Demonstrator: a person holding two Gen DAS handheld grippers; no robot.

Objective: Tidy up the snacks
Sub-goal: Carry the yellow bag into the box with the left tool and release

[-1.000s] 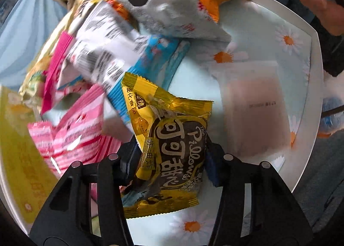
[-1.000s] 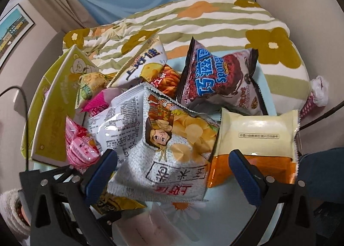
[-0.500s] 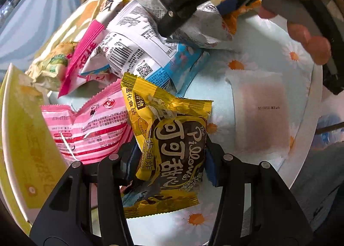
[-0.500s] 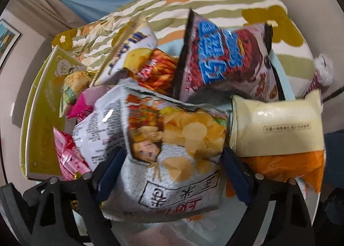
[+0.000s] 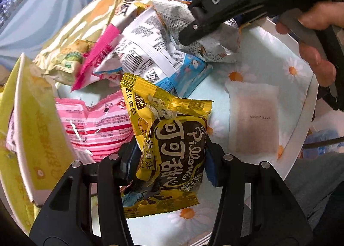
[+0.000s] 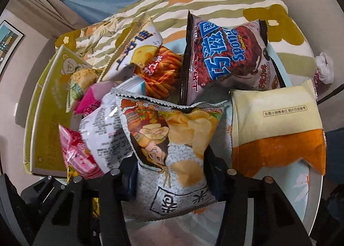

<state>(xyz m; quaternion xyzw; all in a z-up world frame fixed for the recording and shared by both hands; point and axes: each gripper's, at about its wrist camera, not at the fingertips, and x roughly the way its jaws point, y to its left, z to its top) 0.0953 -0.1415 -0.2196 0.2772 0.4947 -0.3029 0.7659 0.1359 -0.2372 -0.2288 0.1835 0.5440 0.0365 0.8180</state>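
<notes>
left gripper [image 5: 169, 160]: jaws narrow, clamped on a yellow "pillows" cocoa snack packet [image 5: 169, 138]. packet upright between the blue pads, squeezed at its lower half, top edge free, bottom seam hanging toward the camera. under it, the round tray [image 5: 309, 117] with its pale blue daisy print.

right gripper [image 6: 172, 177]: jaws drawn in, pressing both sides of a grey-white rice cracker bag [image 6: 172, 145] with a cartoon figure and chips printed on it. bag creased and pinched at the waist, serrated top edge pointing away from the camera. in the left wrist view the same gripper comes in from the top right, marked "das", held by a person's hand [image 5: 316, 42], its tip on that crumpled bag.

other snacks on the tray:
- pink striped packet [image 5: 96, 123], just left of the yellow packet, lying flat.
- white wrapper with barcode and a blue end [image 5: 150, 52], behind the yellow packet, partly under the rice cracker bag.
- translucent flat sachet [image 5: 255, 117], lying apart on the bare right part of the tray.
- cream and orange packet [image 6: 277, 125], right of the rice cracker bag.
- dark "sponge" chocolate bag [image 6: 225, 57], standing at the back.
- orange stick-snack bag [image 6: 161, 74], left of the sponge bag.
- yellow box with bear drawing [image 6: 49, 104], at the tray's left edge.

behind the tray: a striped flowered cushion [image 6: 215, 5].
</notes>
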